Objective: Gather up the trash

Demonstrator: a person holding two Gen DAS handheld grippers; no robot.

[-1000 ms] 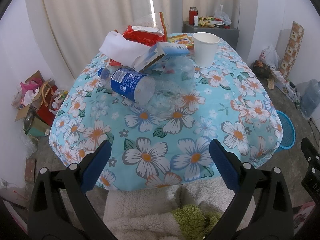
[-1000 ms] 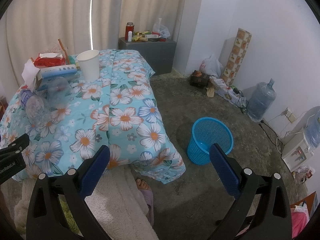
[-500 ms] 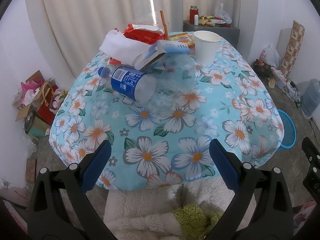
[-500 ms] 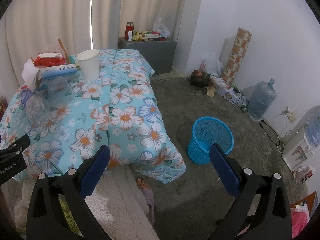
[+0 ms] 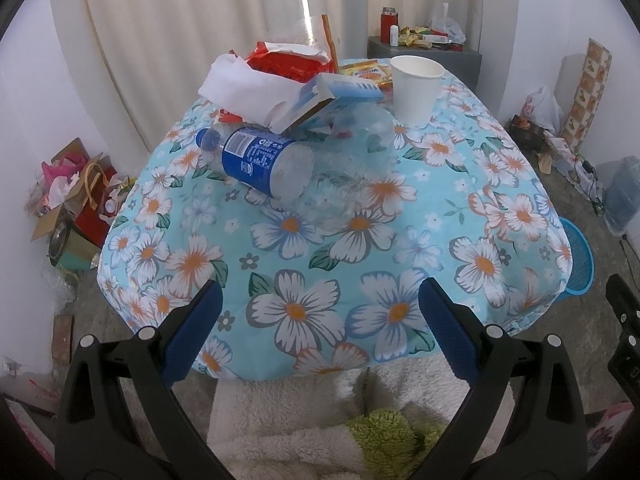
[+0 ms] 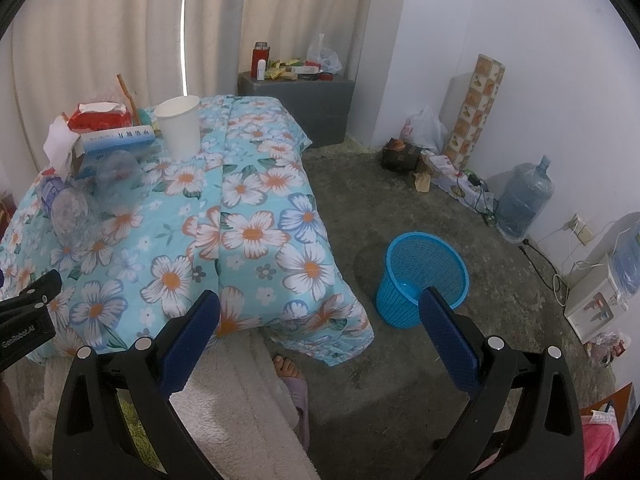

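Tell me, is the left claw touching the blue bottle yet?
Apart. The left wrist view shows the left claw open near the table's front edge, with flowered cloth visible between it and the blue bottle.

Cream curtains [image 6: 120,28], white walls [image 6: 520,20], concrete floor [image 6: 400,208]

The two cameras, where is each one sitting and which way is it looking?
Left wrist: sits on the left claw, open, facing the flowered table with the bottle and paper cup; a robe-covered lap shows below.
Right wrist: sits on the right claw, open, facing the table's corner, the floor and the blue basket; the person's foot shows.
Shared: table, cup, bottle, basket.
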